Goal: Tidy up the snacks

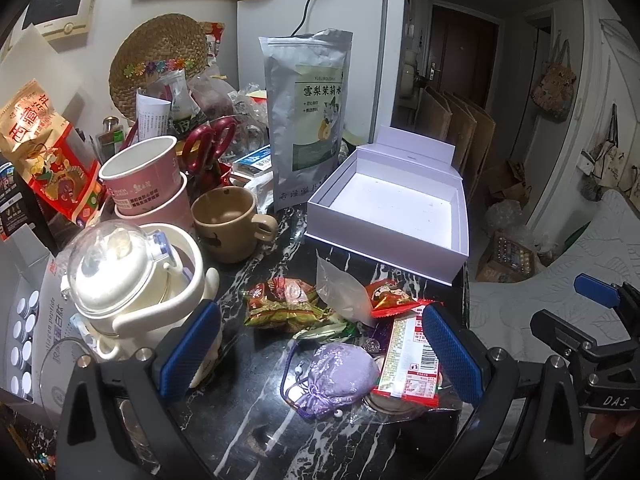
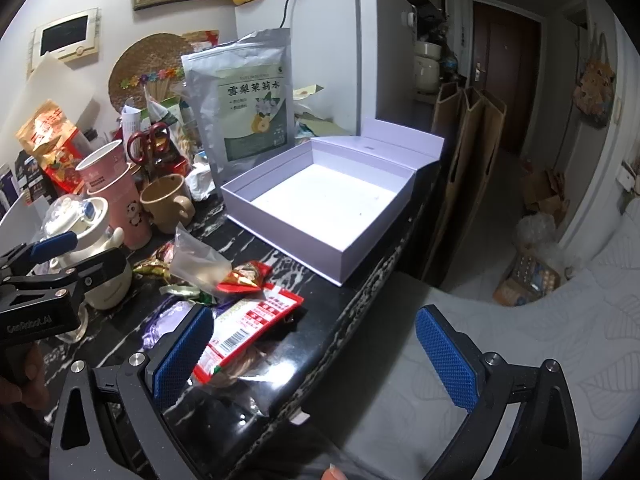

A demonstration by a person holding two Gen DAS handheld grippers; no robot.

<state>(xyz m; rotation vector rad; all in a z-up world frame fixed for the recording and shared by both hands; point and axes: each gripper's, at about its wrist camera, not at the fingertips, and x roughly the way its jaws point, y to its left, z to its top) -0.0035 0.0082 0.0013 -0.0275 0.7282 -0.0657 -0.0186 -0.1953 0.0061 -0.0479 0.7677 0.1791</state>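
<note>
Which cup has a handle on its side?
The brown mug does. Its loop handle sticks out toward the white box. The two pink cups stacked beside it are smooth all round, with no handle showing.

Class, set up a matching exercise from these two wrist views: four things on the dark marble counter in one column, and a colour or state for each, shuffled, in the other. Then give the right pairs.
Things:
1. box
2. mug
3. drawstring pouch
4. scissors

Descriptions:
A. red handles
B. lilac, lying between the left gripper's fingers
C. white, open and empty
D. tan, upright

Pairs: 1-C, 2-D, 3-B, 4-A
</note>
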